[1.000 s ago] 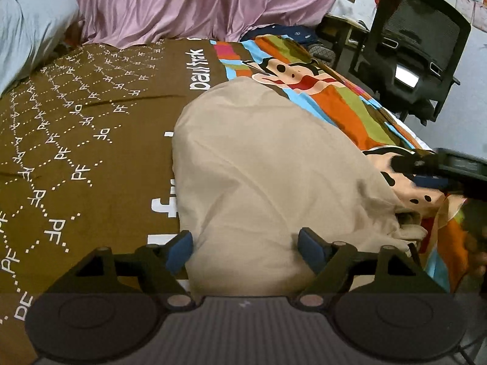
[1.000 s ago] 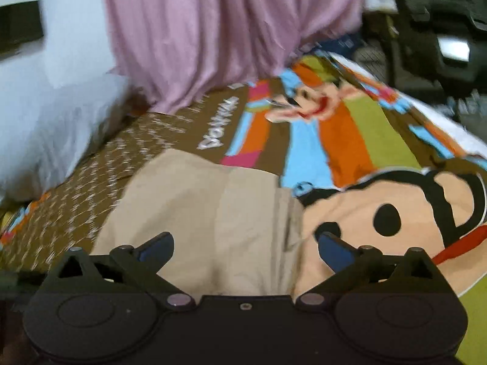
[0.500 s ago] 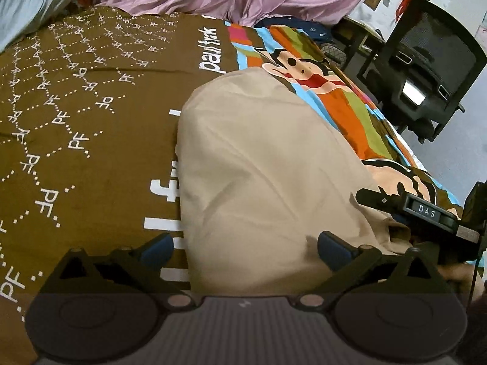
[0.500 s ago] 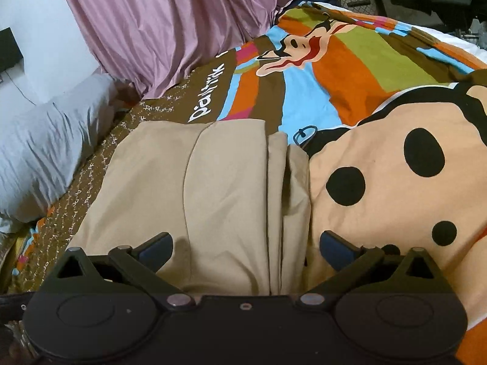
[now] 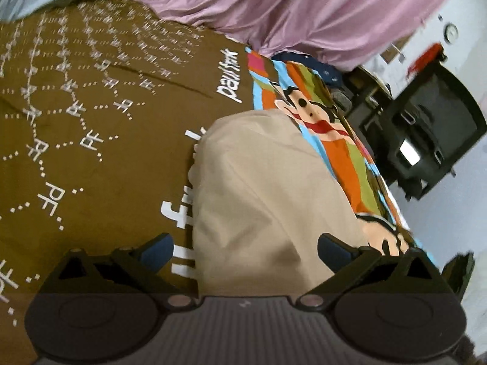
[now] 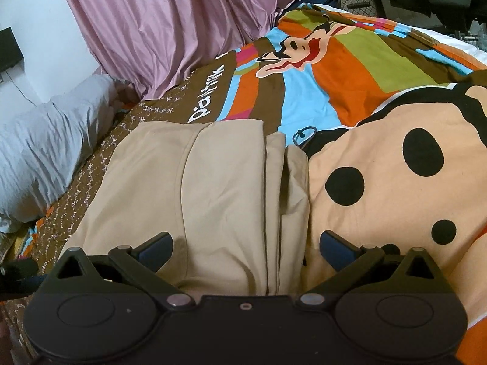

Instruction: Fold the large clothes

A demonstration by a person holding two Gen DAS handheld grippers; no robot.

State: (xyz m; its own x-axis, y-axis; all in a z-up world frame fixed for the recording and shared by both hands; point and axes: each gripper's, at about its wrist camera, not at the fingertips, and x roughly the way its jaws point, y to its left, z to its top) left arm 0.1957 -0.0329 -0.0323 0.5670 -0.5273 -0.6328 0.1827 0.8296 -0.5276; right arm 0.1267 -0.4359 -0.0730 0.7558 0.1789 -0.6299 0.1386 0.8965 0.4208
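A folded beige garment (image 5: 261, 200) is seen lying on a bed, spread over a bedspread (image 5: 91, 158) that is brown with white dotted lettering on one side and printed with bright stripes and a cartoon monkey on the other. The garment rests across the line where the brown part meets the coloured part. In the right wrist view its folded layers are stacked, with several narrow folded edges showing along its right side, next to the large peach-coloured monkey face with black spots.

The left gripper (image 5: 245, 248) is held over the near end of the garment. Its jaws have just been opening and now stand wide apart; the beige cloth lies below and between them, but it is not pinched, and one blue pad (image 5: 156, 251) sits over the brown bedspread, the other over the right edge of the cloth. This view is tilted and somewhat blurred.

The right gripper (image 6: 246, 248) is likewise held over the near end of the garment with its jaws wide apart and nothing clamped; the cloth's folded edges run between the two blue pads.

A pink curtain (image 6: 170, 30) hangs behind the bed, and a grey pillow (image 6: 45, 149) is seen at the head of the bed, to the left. A black office chair (image 5: 426, 140) stands beside the bed on the right of the left wrist view.
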